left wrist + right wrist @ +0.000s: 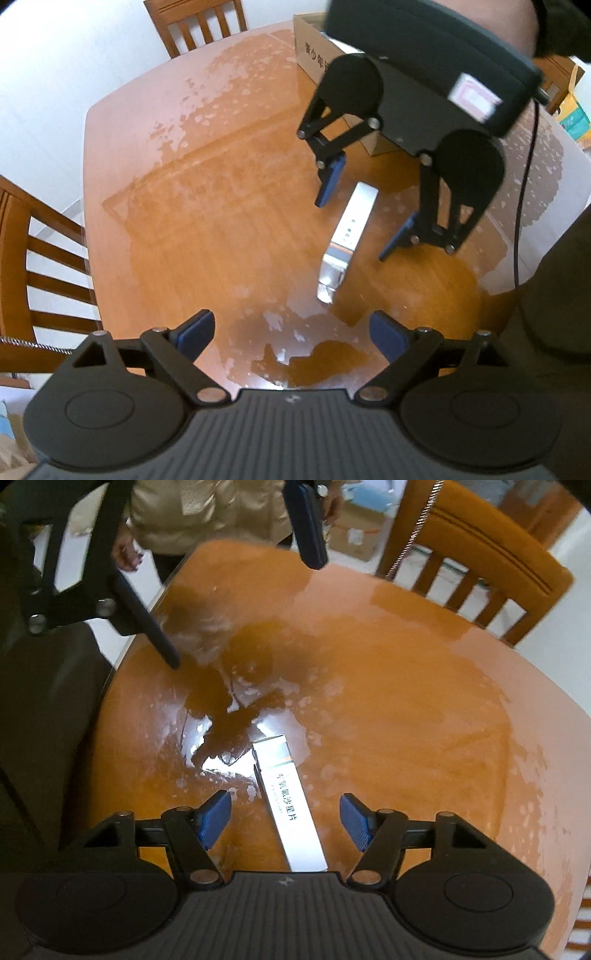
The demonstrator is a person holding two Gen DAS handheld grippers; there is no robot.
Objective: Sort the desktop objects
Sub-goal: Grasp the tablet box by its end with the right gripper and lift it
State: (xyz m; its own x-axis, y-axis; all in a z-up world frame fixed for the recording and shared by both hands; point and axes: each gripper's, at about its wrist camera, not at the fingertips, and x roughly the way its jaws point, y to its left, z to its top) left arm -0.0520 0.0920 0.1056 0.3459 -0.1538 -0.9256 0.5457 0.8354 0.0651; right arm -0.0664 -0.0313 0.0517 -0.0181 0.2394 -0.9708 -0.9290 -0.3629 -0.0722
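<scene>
A long white medicine box (345,236) lies flat on the glossy orange table (207,206). In the right wrist view the box (291,805) lies between my right gripper's open blue pads, with the gripper (286,821) just above it. In the left wrist view my right gripper (362,218) hangs open over the box's far end. My left gripper (291,334) is open and empty, above the table near the box's near end. It also shows in the right wrist view (243,609), open, at the table's far side.
An open cardboard box (325,62) stands on the table's far right. Wooden chairs (199,22) stand at the far edge and at the left (33,258). In the right wrist view a chair (476,550) and a person in a beige jacket (192,513) stand beyond the table.
</scene>
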